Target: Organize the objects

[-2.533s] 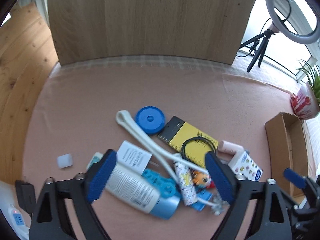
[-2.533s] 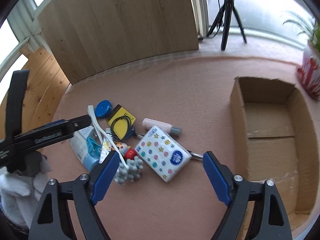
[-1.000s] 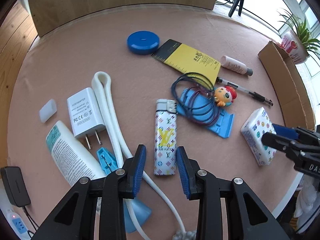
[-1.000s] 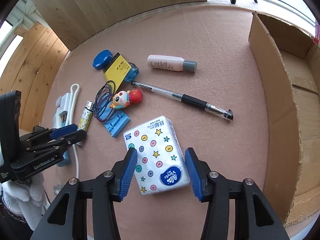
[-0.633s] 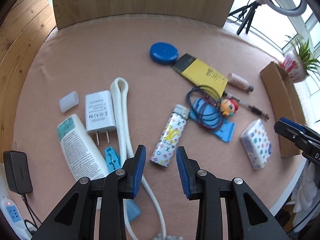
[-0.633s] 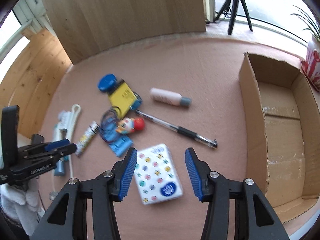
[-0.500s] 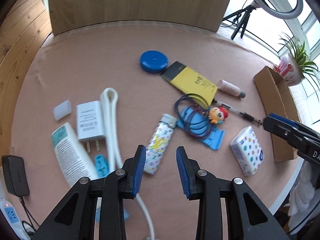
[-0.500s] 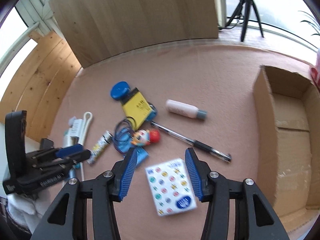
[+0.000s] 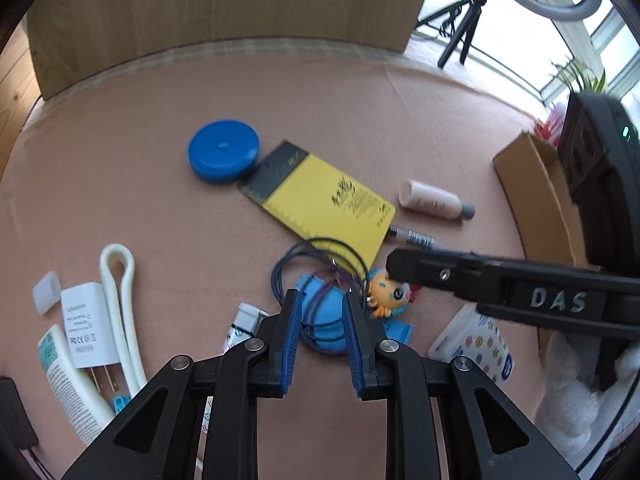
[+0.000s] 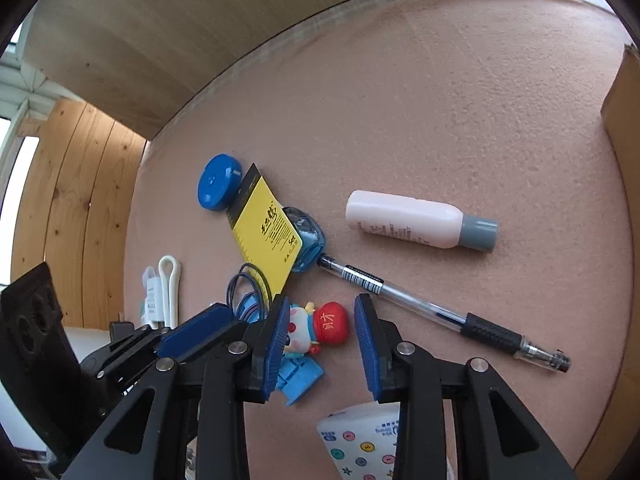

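A small doll (image 10: 320,328) with a red cap lies on the pink table cover, between the blue pads of my right gripper (image 10: 322,304), which is open and low around it. In the left wrist view the same doll (image 9: 386,292) sits under the right gripper's black finger. My left gripper (image 9: 321,296) is open too, its narrow jaws either side of a blue plastic stand (image 9: 320,316) draped with a dark coiled cord (image 9: 304,256). Whether either gripper touches its object cannot be told.
Around them lie a yellow notepad (image 9: 320,200), a blue round case (image 9: 224,156), a pink bottle (image 10: 416,224), a pen (image 10: 440,316), a spotted tissue pack (image 9: 472,344), a lighter (image 9: 244,324) and a white charger (image 9: 86,320). A cardboard box (image 9: 536,200) stands at the right.
Both grippers have dropped low and moved in on the pile, the left onto the blue stand and the right onto the doll. Their jaws have narrowed since 2.5 s ago.
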{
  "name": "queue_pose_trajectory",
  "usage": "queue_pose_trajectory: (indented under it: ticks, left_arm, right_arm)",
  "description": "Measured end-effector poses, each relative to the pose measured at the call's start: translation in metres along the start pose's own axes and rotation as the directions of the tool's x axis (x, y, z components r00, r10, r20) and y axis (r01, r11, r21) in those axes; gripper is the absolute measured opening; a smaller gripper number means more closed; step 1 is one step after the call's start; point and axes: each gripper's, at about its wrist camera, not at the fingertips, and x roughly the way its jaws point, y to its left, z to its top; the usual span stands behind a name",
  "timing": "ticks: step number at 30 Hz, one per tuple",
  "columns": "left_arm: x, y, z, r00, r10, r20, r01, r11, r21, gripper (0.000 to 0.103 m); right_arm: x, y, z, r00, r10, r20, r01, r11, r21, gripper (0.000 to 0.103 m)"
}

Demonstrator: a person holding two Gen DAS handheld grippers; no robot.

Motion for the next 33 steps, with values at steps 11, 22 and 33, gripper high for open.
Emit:
queue_pose_trajectory:
  ticks: [11, 22, 33]
  left_arm:
    - [-0.005, -0.005, -0.054, 0.993, -0.050, -0.106, 0.058, 0.995, 0.078, 0.021]
    - [-0.038, 0.009, -0.050, 1.000, 0.002, 0.008, -0.002, 1.000, 0.016, 0.021]
    - [-0.047, 0.034, -0.039, 1.000, 0.001, 0.020, 0.000, 0.999, -0.048, 0.020]
  right_arm:
    - [-0.031, 0.015, -0.013, 0.986, -0.157, 0.047, 0.163, 0.970, -0.183, 0.028]
    - [0.006, 0.051, -0.023, 0.994, 0.064, -0.091, -0.077, 0.986, -0.149, 0.027]
    - [-0.025, 0.022, -0.014, 0.974, -0.206, 0.093, 0.215, 0.970, -0.109, 0.016]
